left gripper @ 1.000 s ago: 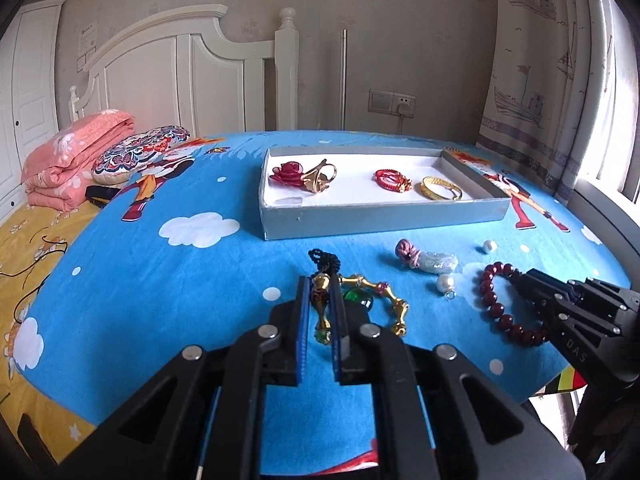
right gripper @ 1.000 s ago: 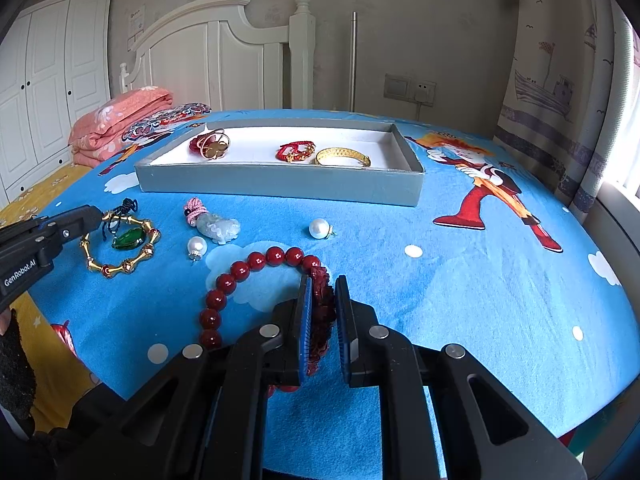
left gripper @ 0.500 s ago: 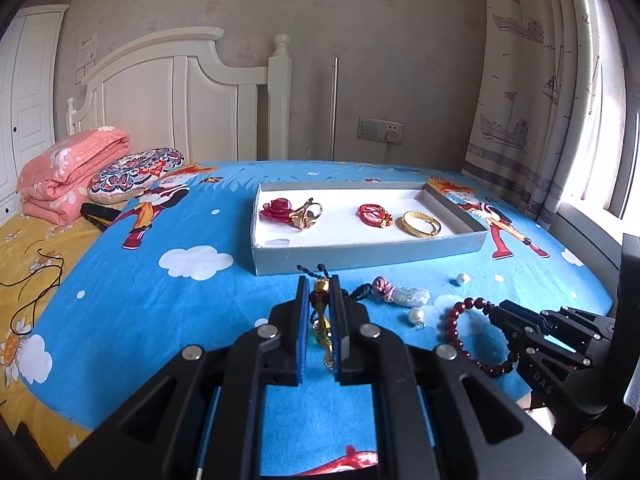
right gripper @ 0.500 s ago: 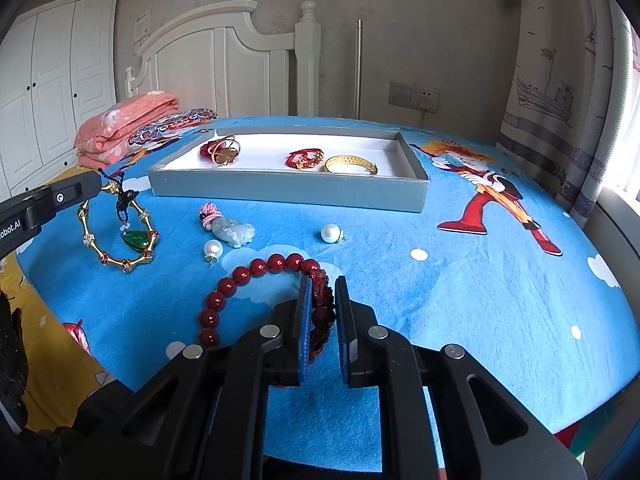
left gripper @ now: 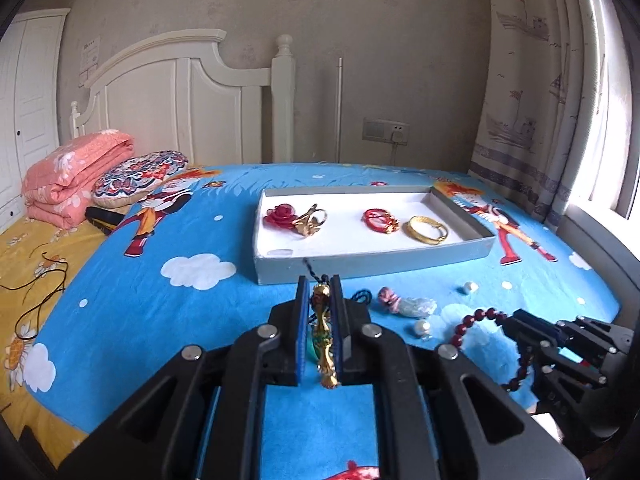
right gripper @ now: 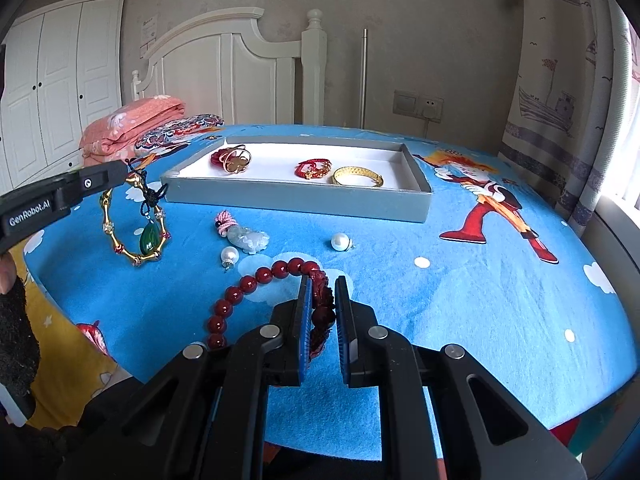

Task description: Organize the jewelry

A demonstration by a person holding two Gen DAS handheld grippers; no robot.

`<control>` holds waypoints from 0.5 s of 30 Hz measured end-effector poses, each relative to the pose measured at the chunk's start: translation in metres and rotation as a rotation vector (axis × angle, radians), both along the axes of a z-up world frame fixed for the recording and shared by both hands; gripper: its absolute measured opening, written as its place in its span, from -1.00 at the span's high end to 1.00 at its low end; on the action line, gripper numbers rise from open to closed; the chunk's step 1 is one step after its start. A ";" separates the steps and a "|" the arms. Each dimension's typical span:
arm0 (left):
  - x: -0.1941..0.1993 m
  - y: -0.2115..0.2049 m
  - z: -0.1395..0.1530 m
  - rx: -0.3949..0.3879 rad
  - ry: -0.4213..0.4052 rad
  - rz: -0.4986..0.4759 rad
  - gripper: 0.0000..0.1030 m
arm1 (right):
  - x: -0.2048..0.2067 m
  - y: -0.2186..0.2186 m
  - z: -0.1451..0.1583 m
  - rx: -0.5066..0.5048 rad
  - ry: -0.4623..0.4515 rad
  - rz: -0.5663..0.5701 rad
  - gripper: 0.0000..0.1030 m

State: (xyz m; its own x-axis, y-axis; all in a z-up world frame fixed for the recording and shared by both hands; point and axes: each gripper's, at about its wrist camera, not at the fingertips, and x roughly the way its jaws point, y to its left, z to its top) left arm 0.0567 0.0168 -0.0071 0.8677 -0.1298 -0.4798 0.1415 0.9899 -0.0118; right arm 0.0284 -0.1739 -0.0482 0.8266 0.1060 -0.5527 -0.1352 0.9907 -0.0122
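Counting what sits in the grey tray (left gripper: 372, 266), upper middle of the left view, I see four pieces stowed. Left out on the blue cloth (right gripper: 480, 300): a pale pendant (right gripper: 248, 238), two pearls (right gripper: 340, 241), plus what I hold. My left gripper (left gripper: 320, 312) pinches the gold bracelet (right gripper: 134, 216) with its green stone; a second ago it lay flat, now it hangs clear. My right gripper (right gripper: 322, 304) is clamped on the red bead bracelet (right gripper: 256, 284), low centre, which is unmoved.
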 end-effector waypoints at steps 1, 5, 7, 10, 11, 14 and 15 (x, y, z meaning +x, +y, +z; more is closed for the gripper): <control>0.004 0.003 -0.005 0.011 0.015 0.030 0.79 | 0.000 0.000 -0.001 0.001 0.002 0.000 0.76; 0.010 0.014 -0.015 0.015 0.042 0.075 0.53 | 0.002 0.000 -0.004 0.004 0.011 0.001 0.76; 0.009 0.015 -0.017 0.016 0.044 0.068 0.49 | 0.002 0.000 -0.005 0.006 0.017 0.001 0.76; 0.007 0.015 -0.023 -0.006 0.064 0.043 0.08 | 0.003 0.000 -0.007 0.011 0.023 -0.001 0.76; 0.006 0.014 -0.027 -0.012 0.075 0.032 0.03 | 0.003 -0.001 -0.008 0.013 0.025 -0.001 0.76; 0.008 0.009 -0.036 0.012 0.094 0.019 0.03 | 0.005 -0.002 -0.010 0.019 0.033 -0.003 0.76; 0.010 0.009 -0.037 0.010 0.098 0.019 0.08 | 0.005 -0.002 -0.010 0.019 0.032 -0.002 0.76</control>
State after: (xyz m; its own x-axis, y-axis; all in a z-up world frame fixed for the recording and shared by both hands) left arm 0.0670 0.0255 -0.0445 0.8186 -0.1086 -0.5640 0.1216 0.9925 -0.0145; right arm 0.0335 -0.1756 -0.0586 0.8087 0.1152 -0.5768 -0.1331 0.9910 0.0113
